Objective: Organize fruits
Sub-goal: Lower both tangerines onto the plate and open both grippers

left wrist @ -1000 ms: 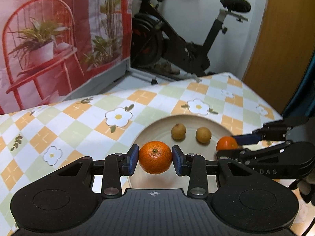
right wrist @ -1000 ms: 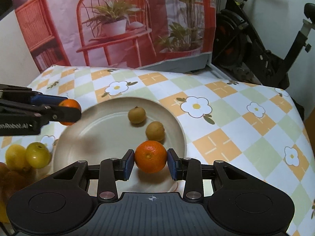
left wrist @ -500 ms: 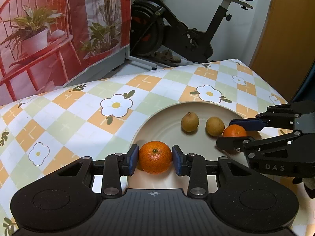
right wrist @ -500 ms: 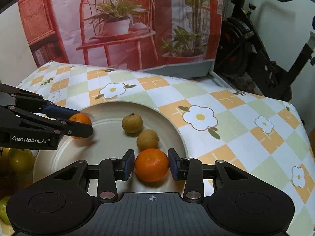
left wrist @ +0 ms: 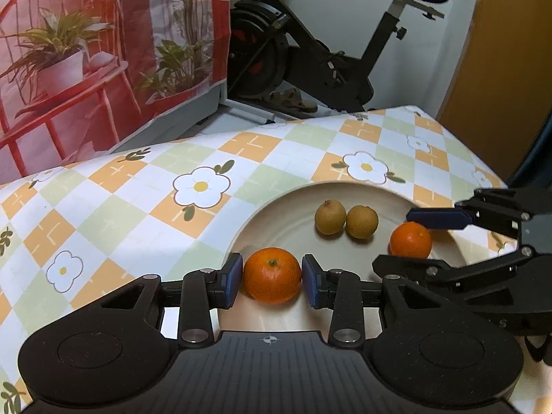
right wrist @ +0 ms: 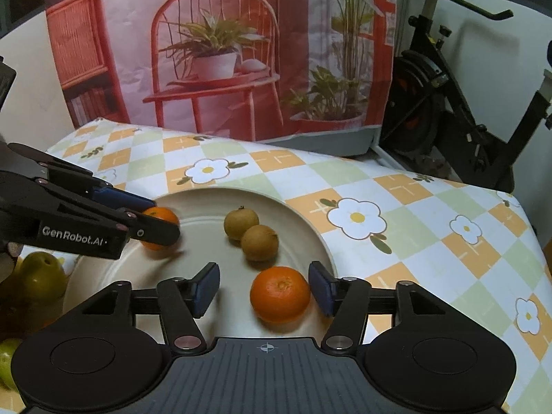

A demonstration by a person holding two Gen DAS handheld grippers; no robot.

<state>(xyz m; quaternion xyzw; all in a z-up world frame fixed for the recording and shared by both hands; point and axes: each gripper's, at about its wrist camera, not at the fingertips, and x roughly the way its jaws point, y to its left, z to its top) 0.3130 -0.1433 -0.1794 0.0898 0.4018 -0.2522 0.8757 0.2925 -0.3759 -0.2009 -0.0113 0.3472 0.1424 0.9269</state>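
Observation:
A cream plate (left wrist: 276, 203) (right wrist: 310, 227) lies on the flowered tablecloth. Two small brown fruits (left wrist: 345, 220) (right wrist: 250, 231) sit side by side on it. My left gripper (left wrist: 272, 278) (right wrist: 162, 222) is shut on an orange (left wrist: 272, 275) (right wrist: 159, 216) that rests low on the plate's left part. My right gripper (right wrist: 264, 288) (left wrist: 407, 241) is open wide. A second orange (right wrist: 280, 293) (left wrist: 411, 240) lies free on the plate between its pads, nearer the right pad.
Green and yellow fruits (right wrist: 41, 276) lie off the plate at the left edge of the right wrist view. An exercise bike (left wrist: 310, 58) and a red chair backdrop (right wrist: 220, 51) stand behind the table. The table edge (right wrist: 528, 227) falls off at the right.
The right gripper has opened and let go of its orange on the plate. The left gripper has lowered its orange onto the plate and still closes on it.

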